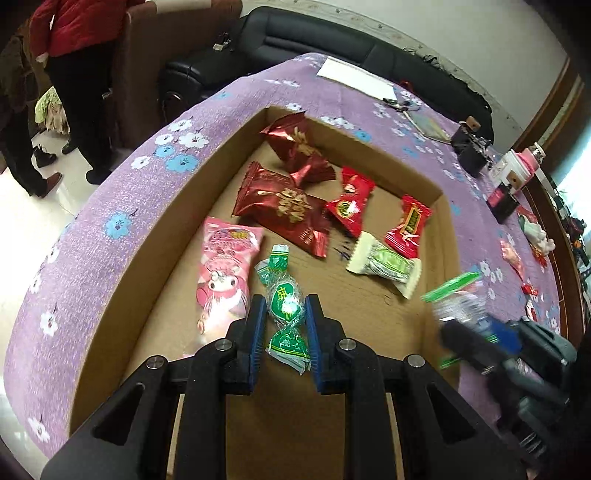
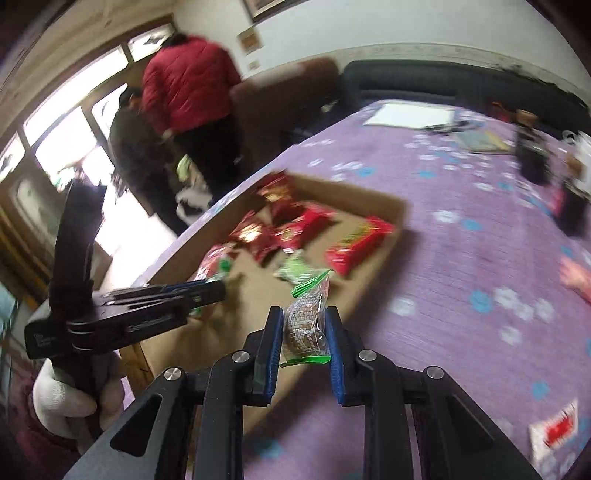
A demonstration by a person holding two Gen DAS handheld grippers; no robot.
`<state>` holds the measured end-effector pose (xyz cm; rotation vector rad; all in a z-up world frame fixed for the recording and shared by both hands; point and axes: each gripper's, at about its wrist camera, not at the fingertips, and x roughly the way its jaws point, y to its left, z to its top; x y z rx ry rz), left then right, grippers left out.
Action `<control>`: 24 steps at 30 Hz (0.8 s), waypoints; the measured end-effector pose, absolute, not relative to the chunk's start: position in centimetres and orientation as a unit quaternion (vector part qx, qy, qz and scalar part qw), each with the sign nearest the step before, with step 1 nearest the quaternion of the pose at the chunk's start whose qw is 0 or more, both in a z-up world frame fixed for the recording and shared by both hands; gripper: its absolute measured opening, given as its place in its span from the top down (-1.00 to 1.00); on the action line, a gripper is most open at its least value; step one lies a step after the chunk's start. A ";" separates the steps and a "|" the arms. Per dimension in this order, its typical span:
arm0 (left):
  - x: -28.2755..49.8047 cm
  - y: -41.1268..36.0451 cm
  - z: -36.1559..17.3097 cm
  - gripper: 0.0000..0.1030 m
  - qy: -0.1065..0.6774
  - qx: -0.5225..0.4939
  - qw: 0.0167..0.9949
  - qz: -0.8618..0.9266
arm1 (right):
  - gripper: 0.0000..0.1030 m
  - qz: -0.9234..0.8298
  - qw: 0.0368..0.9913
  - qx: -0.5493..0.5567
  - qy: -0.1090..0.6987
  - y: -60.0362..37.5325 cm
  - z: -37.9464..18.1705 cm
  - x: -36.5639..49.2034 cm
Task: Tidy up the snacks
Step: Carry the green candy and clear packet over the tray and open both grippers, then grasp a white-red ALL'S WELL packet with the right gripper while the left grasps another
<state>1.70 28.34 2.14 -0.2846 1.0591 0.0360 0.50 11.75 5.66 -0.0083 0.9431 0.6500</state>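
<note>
A shallow cardboard box (image 1: 122, 266) lies on a purple flowered cloth. Inside it lie two dark red packets (image 1: 284, 206), small red candies (image 1: 349, 205), a pink packet (image 1: 225, 266) and a white-and-green candy (image 1: 386, 264). My left gripper (image 1: 285, 306) hangs over the box's near end, shut on a green twist-wrapped candy (image 1: 286, 301). My right gripper (image 2: 303, 325) is shut on a clear-wrapped brown snack with green ends (image 2: 306, 321), held above the box's near right edge (image 2: 354, 295). In the left wrist view it shows blurred at the right (image 1: 465, 317). A white-gloved hand (image 2: 62, 398) holds the left gripper (image 2: 207, 291).
Loose red and pink snacks (image 1: 513, 254) lie on the cloth (image 1: 110, 206) to the right of the box. White paper (image 1: 354, 77), black devices (image 1: 471, 147) and a pink-white box (image 1: 517, 170) sit farther back. Two people (image 1: 74, 66) stand on the floor at left, by a black sofa (image 1: 295, 33).
</note>
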 end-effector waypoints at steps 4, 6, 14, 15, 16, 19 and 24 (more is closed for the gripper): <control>2.0 28.8 1.9 0.63 0.503 -0.153 0.851 0.005 | 0.57 0.315 0.829 -0.032 0.461 14.4 3.9 1.4; 2.0 29.2 2.0 0.63 0.500 -0.166 0.850 0.001 | 0.57 0.316 0.826 -0.039 0.466 15.3 3.4 1.7; 1.0 30.1 2.8 0.44 0.488 -0.196 0.851 -0.004 | 0.50 0.322 0.823 -0.051 0.465 16.2 2.6 2.0; 1.0 30.1 2.9 0.36 0.487 -0.196 0.851 -0.002 | 0.50 0.323 0.825 -0.049 0.462 16.3 2.8 1.9; 0.9 30.1 3.0 0.36 0.486 -0.197 0.851 0.000 | 0.50 0.325 0.825 -0.046 0.460 16.3 3.0 1.7; 0.3 30.2 3.8 0.36 0.478 -0.205 0.854 0.005 | 0.50 0.324 0.833 -0.038 0.446 15.7 4.2 1.1; -2.2 29.6 6.2 0.25 0.451 -0.220 0.865 -0.001 | 0.43 0.311 0.853 0.008 0.419 11.7 7.6 0.5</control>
